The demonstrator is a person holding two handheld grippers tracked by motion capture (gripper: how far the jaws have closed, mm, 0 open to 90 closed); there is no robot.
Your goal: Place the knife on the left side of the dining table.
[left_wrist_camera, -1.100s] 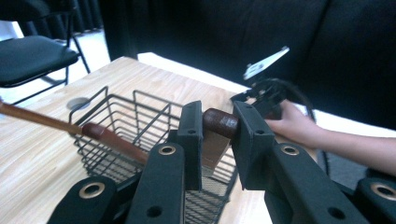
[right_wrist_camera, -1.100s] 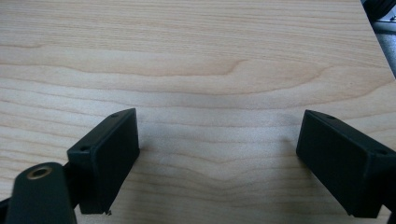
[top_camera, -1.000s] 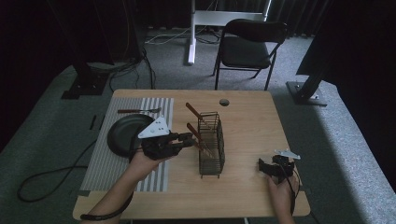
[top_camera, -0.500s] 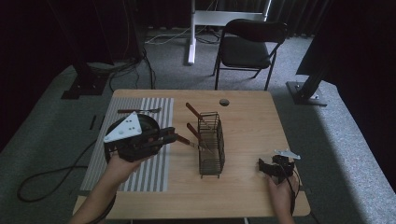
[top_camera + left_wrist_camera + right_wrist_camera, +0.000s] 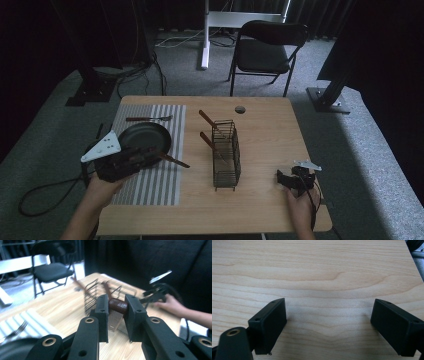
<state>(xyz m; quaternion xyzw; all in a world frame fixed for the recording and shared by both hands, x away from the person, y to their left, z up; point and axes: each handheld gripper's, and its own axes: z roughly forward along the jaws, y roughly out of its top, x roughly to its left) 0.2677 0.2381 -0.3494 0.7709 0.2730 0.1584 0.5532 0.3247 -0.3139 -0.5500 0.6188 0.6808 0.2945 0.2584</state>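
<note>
Dim rm: grey carpet floor [image 5: 60, 125], black folding chair [image 5: 267, 47] behind wooden table [image 5: 270, 130], white stand [image 5: 205, 35], dark curtains [image 5: 60, 30].

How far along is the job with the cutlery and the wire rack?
Done: a fork lies on the striped mat. In hand: the left tool is shut on a brown-handled utensil near the plate. Left: two brown-handled utensils stand in the wire rack; the right tool rests open.
</note>
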